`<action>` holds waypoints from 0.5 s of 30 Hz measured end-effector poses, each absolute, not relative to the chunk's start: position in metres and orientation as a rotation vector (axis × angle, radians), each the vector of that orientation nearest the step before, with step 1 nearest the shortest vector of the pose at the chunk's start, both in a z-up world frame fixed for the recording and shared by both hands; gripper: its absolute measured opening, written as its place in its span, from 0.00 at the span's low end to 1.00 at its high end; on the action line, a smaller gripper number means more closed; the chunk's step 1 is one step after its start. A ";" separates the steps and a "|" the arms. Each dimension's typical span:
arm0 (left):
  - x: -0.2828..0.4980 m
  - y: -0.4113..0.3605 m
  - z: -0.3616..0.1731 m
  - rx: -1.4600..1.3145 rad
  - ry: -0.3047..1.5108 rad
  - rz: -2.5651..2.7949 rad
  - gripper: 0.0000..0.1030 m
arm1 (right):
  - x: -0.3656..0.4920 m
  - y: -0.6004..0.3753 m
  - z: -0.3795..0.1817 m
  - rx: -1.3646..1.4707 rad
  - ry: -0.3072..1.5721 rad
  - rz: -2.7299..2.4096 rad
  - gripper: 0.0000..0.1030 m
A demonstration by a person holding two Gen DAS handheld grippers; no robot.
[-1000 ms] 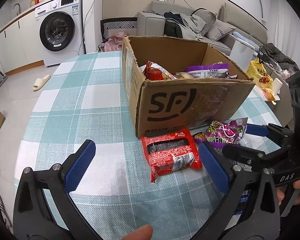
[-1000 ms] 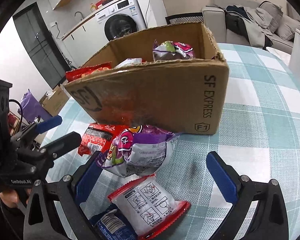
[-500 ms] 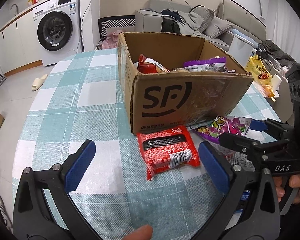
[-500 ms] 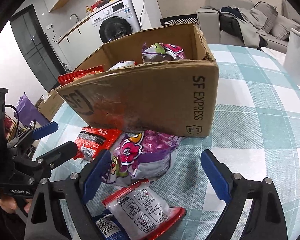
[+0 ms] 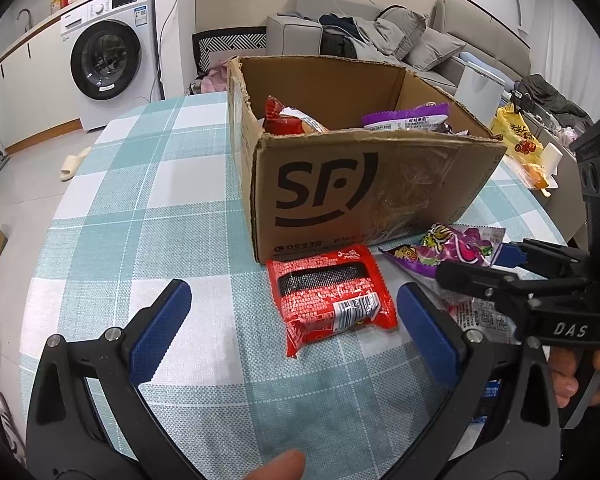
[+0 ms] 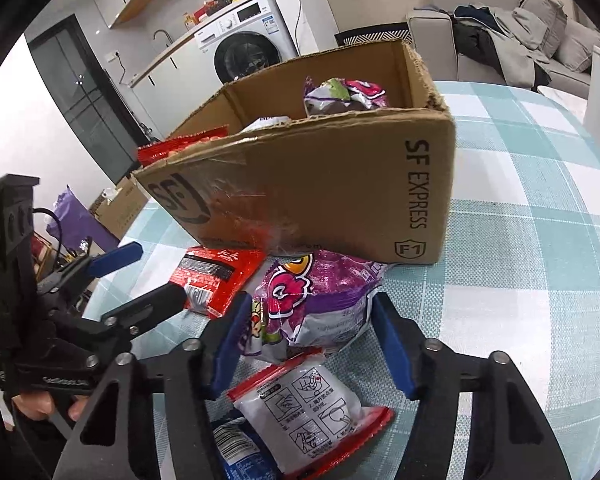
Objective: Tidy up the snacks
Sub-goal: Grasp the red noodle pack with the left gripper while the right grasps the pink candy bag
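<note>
An open cardboard box (image 5: 340, 192) with several snack packets inside stands on the checked tablecloth. In front of it lie a red noodle packet (image 5: 332, 300) and a purple snack bag (image 5: 456, 244). My left gripper (image 5: 294, 300) hovers open over the cloth, its fingers apart on either side of the red packet. My right gripper (image 6: 310, 308) is closing its jaws on the purple snack bag (image 6: 312, 300), and both blue pads touch the bag's sides. Just below it lie a white-and-red packet (image 6: 312, 404) and a blue packet (image 6: 236, 444).
A yellow snack bag (image 5: 516, 136) lies at the table's right edge. The round table's rim drops off to the left, toward a washing machine (image 5: 108, 60). A sofa (image 5: 380, 36) with clothes stands behind the box. Bare tablecloth (image 5: 140, 200) stretches left of the box.
The right gripper's jaws have drawn in from wide apart to the sides of the purple bag. The left gripper has stayed open and has hardly moved.
</note>
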State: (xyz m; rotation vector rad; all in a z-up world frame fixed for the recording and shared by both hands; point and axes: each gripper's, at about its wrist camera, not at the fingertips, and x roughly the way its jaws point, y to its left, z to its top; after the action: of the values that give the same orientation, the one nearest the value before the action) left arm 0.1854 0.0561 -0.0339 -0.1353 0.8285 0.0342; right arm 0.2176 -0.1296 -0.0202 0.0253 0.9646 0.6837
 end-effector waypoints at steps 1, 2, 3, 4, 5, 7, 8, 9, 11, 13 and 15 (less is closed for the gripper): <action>0.186 0.056 -0.035 -0.137 0.830 0.035 1.00 | 0.218 -0.132 -0.020 0.043 0.968 0.689 0.56; 0.187 0.056 -0.035 -0.141 0.834 0.034 1.00 | 0.218 -0.136 -0.020 0.061 0.970 0.694 0.55; 0.187 0.056 -0.036 -0.143 0.836 0.032 1.00 | 0.218 -0.138 -0.021 0.073 0.971 0.696 0.54; 0.187 0.056 -0.037 -0.145 0.839 0.031 1.00 | 0.218 -0.141 -0.020 0.085 0.971 0.694 0.53; 0.188 0.056 -0.037 -0.147 0.841 0.030 1.00 | 0.219 -0.143 -0.020 0.094 0.969 0.693 0.53; 0.188 0.055 -0.039 -0.150 0.843 0.025 1.00 | 0.220 -0.148 -0.019 0.128 0.972 0.704 0.53; 0.188 0.055 -0.039 -0.154 0.845 0.021 1.00 | 0.220 -0.151 -0.017 0.141 0.968 0.705 0.53; 0.189 0.054 -0.040 -0.156 0.848 0.019 1.00 | 0.219 -0.152 -0.016 0.145 0.963 0.703 0.53; 0.192 0.052 -0.043 -0.162 0.857 0.017 1.00 | 0.219 -0.154 -0.014 0.148 0.957 0.704 0.53; 0.195 0.050 -0.047 -0.160 0.868 0.026 1.00 | 0.219 -0.156 -0.012 0.149 0.953 0.702 0.53; 0.199 0.047 -0.051 -0.152 0.883 0.042 1.00 | 0.219 -0.158 -0.011 0.146 0.950 0.697 0.53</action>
State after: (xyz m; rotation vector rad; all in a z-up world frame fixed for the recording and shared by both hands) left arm 0.1986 0.0468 -0.0506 -0.1522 0.8828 0.0419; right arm 0.2193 -0.1577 -0.0106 0.1459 0.9502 0.6965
